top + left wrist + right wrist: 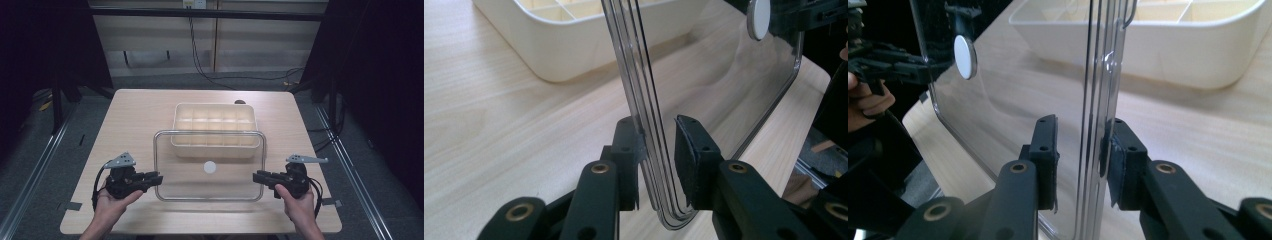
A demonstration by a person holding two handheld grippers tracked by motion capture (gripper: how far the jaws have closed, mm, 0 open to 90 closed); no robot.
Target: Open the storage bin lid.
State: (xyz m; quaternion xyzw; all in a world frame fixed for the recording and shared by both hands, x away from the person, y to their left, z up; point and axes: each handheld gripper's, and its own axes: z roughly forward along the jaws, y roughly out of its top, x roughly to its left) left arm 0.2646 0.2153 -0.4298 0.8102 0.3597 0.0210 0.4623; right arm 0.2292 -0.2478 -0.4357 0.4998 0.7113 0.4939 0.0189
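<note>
Black jaws up close, and the left gripper [659,165] straddles the rim of the clear lid [210,182]: one pad touches the plastic, the other stands just off it, so this is a loose straddle and not a clamp. Same story at the right gripper [1080,162], where the far pad sits against the rim and the near pad shows a clear gap. Neither one is truly squeezing. Outward from the pads, the lid spans between the two grippers, held up off the table [130,120], with its far edge over the near wall of the cream divided box [215,130] and a white round sticker [209,167] near its middle. Here's the worry, as I read it: with slack on both sides, any uneven lift or twist could let the slick rim slide out of one side, and the lid would swing and drop. It could knock the box, or skid off the near edge of the table. Squeeze too hard on that thin rim and it may flex and pop free.
</note>
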